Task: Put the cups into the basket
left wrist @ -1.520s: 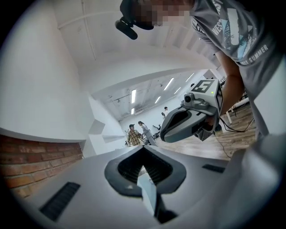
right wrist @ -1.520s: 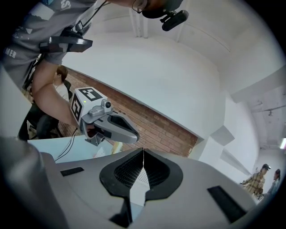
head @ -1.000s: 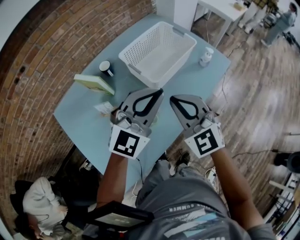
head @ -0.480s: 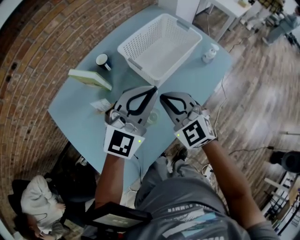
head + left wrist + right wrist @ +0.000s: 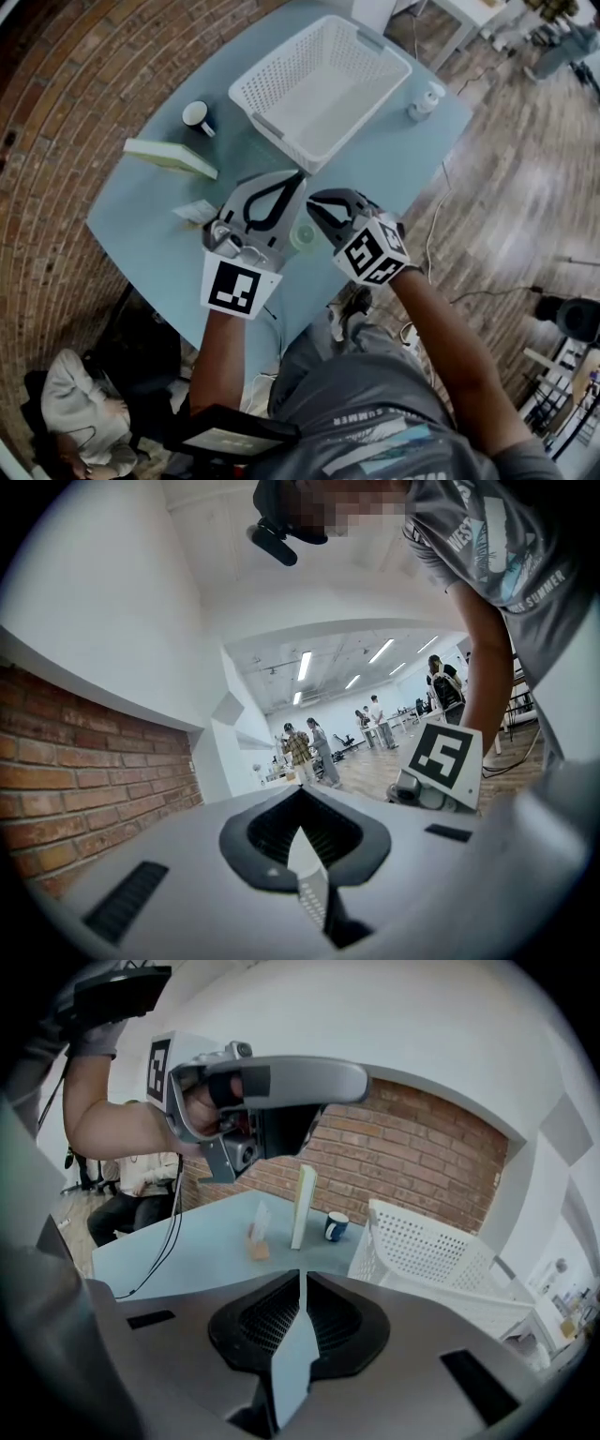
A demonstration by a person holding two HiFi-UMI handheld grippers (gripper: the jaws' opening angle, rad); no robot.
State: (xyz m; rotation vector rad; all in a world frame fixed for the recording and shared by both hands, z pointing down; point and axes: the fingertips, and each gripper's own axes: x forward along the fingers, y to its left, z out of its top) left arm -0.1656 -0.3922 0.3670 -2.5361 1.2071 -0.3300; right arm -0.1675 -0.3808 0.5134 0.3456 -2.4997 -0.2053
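A white perforated basket (image 5: 323, 84) stands at the far side of the pale blue table (image 5: 150, 234); it shows again in the right gripper view (image 5: 427, 1252). A dark mug (image 5: 198, 115) sits left of it and appears as a blue mug (image 5: 336, 1226) beyond my right gripper's jaws. A small white cup (image 5: 422, 101) stands near the table's right corner. A pale translucent cup (image 5: 302, 235) rests on the table between my grippers. My left gripper (image 5: 298, 176) (image 5: 301, 792) is shut and empty. My right gripper (image 5: 311, 201) (image 5: 301, 1277) is shut and empty too, pointing left.
A green-edged book (image 5: 169, 157) and a small paper card (image 5: 195, 212) lie left of my left gripper. The table's near edge runs just below both grippers. A seated person (image 5: 80, 412) is at the lower left, and wooden floor (image 5: 525, 206) is on the right.
My right gripper has swung left and turned until its tip is close to the left gripper, beside the pale cup. The left gripper has hardly moved. Both stay shut.
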